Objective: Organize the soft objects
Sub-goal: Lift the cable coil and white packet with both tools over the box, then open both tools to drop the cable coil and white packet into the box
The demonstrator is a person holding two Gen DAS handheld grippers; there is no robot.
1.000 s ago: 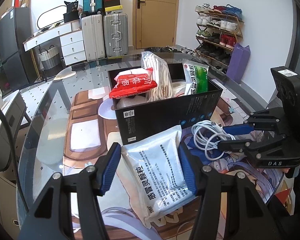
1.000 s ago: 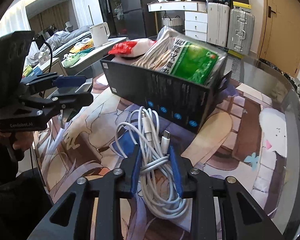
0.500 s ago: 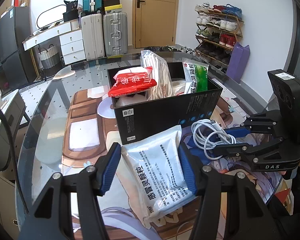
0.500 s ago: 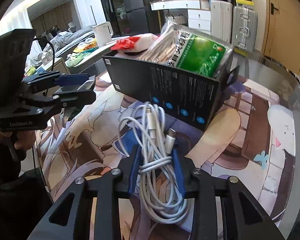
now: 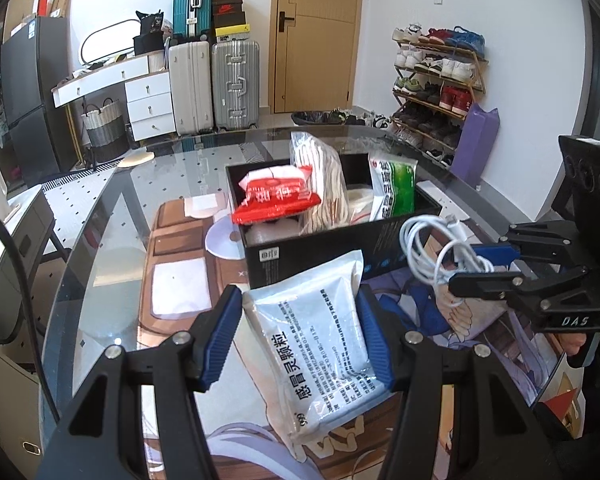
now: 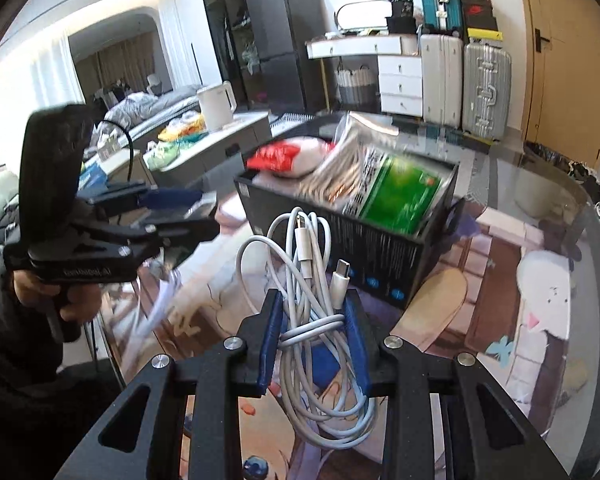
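My left gripper (image 5: 298, 300) is shut on a white pouch with black print (image 5: 312, 336), held over the printed mat just in front of a black box (image 5: 320, 248). The box holds a red pouch (image 5: 274, 196), a white striped bag (image 5: 320, 184) and a green pouch (image 5: 396, 188). To the right, my right gripper (image 5: 472, 264) holds a coiled white cable (image 5: 432, 248). In the right wrist view that gripper (image 6: 314, 304) is shut on the cable coil (image 6: 300, 264), lifted off the mat before the box (image 6: 380, 256). The left gripper (image 6: 180, 208) shows blurred at the left.
The box stands on a printed mat (image 5: 180, 248) on a round glass table (image 5: 100, 208). A person's hand (image 6: 72, 300) grips the left tool's handle. Beyond the table are suitcases (image 5: 212, 80), a shoe rack (image 5: 436, 80) and a side counter with a kettle (image 6: 216, 104).
My right gripper has risen with the cable, which now hangs clear of the mat near the box's rim. The left gripper and its pouch have stayed put.
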